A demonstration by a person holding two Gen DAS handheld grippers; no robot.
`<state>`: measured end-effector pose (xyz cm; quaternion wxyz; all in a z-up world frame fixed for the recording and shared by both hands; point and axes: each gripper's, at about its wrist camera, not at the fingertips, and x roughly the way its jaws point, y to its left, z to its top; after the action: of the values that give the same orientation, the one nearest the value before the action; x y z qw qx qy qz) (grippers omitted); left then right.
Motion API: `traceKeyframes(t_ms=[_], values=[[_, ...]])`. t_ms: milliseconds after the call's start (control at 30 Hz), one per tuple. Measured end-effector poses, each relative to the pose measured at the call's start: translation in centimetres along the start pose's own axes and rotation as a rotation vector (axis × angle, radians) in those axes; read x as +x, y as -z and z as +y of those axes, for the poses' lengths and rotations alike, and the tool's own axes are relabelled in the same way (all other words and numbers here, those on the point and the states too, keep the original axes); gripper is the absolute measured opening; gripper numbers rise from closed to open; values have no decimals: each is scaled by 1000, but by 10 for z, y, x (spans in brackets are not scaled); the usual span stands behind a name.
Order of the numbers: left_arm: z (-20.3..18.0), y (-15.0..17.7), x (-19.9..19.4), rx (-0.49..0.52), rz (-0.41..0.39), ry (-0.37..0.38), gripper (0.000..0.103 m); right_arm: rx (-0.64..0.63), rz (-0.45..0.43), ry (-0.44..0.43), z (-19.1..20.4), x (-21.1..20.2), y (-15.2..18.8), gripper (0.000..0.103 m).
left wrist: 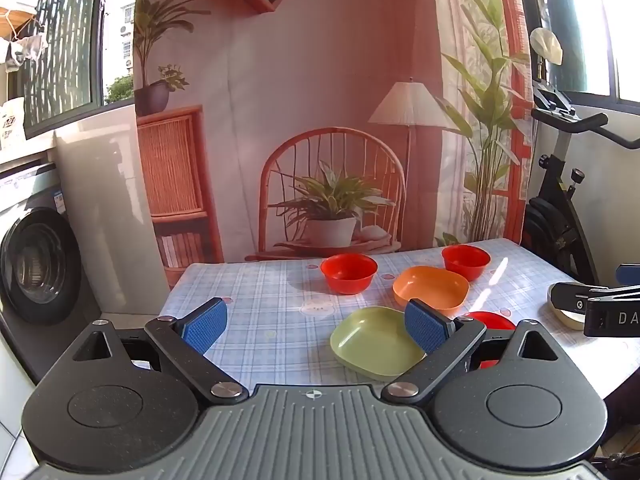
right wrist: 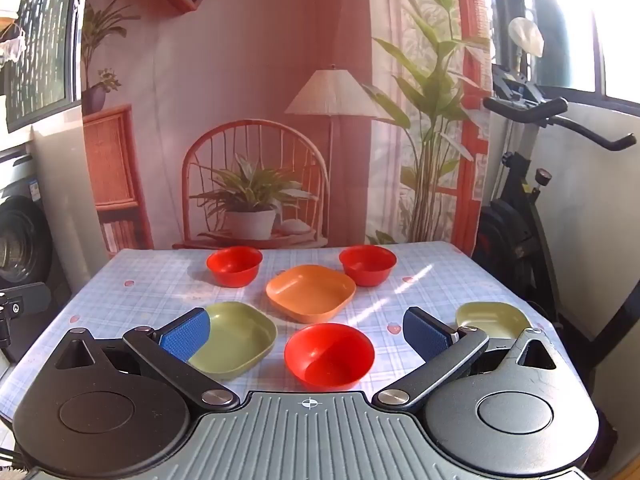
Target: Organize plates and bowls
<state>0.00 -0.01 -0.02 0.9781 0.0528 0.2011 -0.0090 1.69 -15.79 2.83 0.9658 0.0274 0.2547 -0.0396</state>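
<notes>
- Left gripper: spread wide, nothing between the blue pads, hovering above the near left part of the table.
- Right gripper: likewise spread, empty, poised over the near red bowl.
- On the checked cloth, all apart: two more red bowls at the back, orange plate between them, green plate near left, another green plate near right.
- Probably thin plastic: light, stiff, hardly breakable, but smooth and likely to slip.
- Best taken by the rim, one pad inside, one outside the wall; shallow plates likely to need a low, flat pinch at an edge.
</notes>
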Motion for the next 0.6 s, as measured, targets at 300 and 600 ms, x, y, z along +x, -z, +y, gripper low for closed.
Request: traceKeyframes(t_ms=[300, 600], values=[[2, -5, 3, -14, 4, -5, 97, -4, -5, 2, 1, 0, 1, 103], [1, -1, 0, -22, 3, -1, 97, 7, 0, 5, 0, -1, 1, 103]])
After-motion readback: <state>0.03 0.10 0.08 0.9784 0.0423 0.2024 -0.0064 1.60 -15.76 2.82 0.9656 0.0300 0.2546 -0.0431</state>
